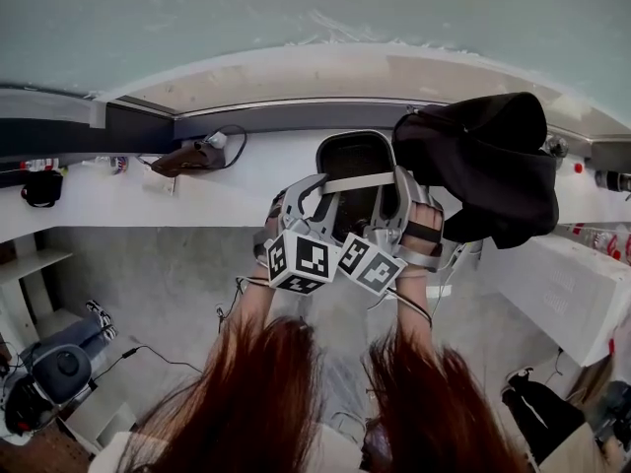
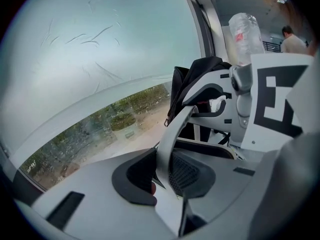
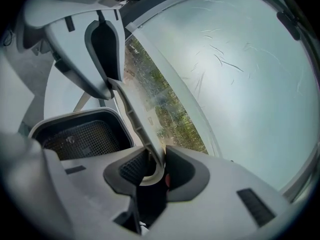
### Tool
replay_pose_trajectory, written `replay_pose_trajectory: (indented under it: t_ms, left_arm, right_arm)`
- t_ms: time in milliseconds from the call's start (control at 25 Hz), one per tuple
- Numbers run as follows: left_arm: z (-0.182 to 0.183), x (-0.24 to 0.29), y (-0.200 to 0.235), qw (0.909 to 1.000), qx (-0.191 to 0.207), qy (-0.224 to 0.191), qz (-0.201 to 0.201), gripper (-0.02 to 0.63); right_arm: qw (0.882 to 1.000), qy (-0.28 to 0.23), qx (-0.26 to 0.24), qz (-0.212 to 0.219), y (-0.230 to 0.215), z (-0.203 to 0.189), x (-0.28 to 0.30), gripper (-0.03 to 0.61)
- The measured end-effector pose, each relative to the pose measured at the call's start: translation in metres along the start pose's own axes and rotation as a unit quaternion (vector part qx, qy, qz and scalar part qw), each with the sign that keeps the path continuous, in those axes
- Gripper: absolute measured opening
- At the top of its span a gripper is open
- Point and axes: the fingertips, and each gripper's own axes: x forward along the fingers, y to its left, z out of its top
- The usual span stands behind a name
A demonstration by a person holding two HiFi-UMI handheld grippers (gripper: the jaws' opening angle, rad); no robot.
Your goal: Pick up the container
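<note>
Container [image 1: 351, 156], a dark mesh-bottomed basket with a pale rim, hangs at the middle of the head view over the white counter [image 1: 118, 200] below the window [image 1: 296, 8], borne by a pale strap-like handle [image 1: 360, 181] that arches across its mouth. At the far left of the counter a brown object with a cable [image 1: 192, 156] lies well apart from the work. Next comes the left gripper [image 2: 161, 176]: its own view shows the two dark pads pressed on the handle, the strip running up between them and away toward the other tool. On the other side the right gripper [image 3: 152, 171] pinches the opposite end of the same strip, with the basket's mesh floor showing just to the left of its jaws. Further right a black bag [image 1: 488, 161] slumps on the counter, close beside the container's rim and the right hand. The step in hand looks like the lift itself, both grips being made; whether the bottom has cleared the counter no view shows for certain. The next move, as I judge it, calls for raising both ends evenly so the basket stays level and the thin strip does not slide through the pads, and for keeping the right side off the bag
</note>
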Motion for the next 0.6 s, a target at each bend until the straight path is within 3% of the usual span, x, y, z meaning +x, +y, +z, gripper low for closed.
replay_pose_trajectory:
  t_ms: [600]
  left_arm:
    - [0.025,-0.039,0.008,0.9994,0.031,-0.016,-0.005,0.081]
  right_arm:
    - [0.999,0.008,0.025,-0.021,-0.026,0.017,-0.036,0.112]
